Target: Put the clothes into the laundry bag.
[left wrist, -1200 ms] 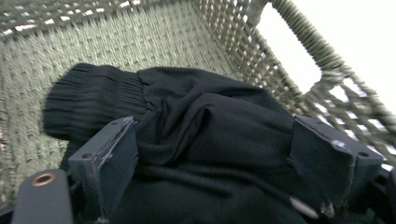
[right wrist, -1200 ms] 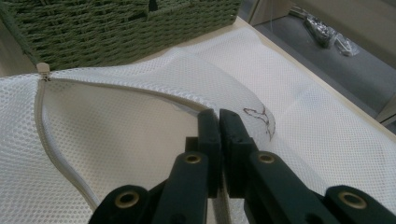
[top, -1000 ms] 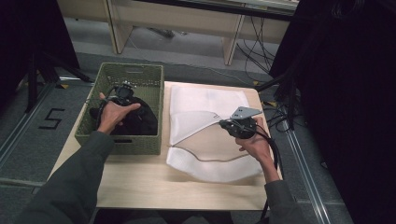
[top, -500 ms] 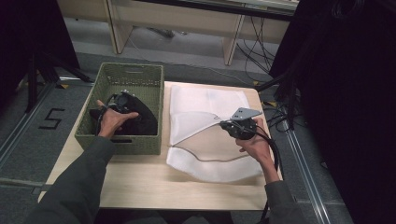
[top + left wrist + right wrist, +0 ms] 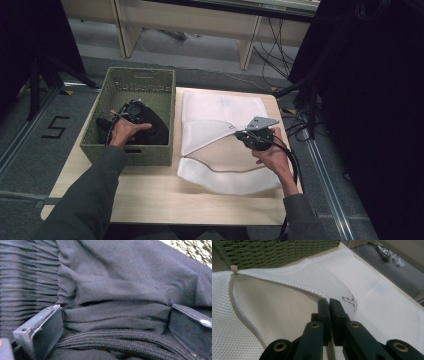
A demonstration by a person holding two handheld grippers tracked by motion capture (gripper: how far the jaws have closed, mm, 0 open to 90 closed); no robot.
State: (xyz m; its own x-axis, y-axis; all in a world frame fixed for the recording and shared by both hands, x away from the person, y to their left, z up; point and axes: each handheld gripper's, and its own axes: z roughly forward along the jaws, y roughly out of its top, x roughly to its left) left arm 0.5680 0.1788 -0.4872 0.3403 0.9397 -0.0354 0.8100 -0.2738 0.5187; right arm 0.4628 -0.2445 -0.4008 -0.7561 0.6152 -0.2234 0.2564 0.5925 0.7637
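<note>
Now, left hand-held gripper (image 5: pixel 131 111): jaws spread, just opened, black garment (image 5: pixel 130 287) between, unpinched.
Right hand-held gripper (image 5: pixel 329 305): clamped on mesh bag (image 5: pixel 274 310) edge.

A recording studio or lab set up for filmed handling work, not a home. A small light wooden tabletop (image 5: pixel 165 195) stands on grey carpet (image 5: pixel 45 165) where black tape (image 5: pixel 22 145) marks lines and a large figure five (image 5: pixel 54 127) is stuck to the floor, and black curtains (image 5: pixel 370 100) hang along both sides with the legs of a dark stand (image 5: pixel 40 75) at the left. Loose black cables (image 5: pixel 277 35) trail over the floor beyond the table, under a pale workbench (image 5: pixel 200 15) at the back wall.
</note>
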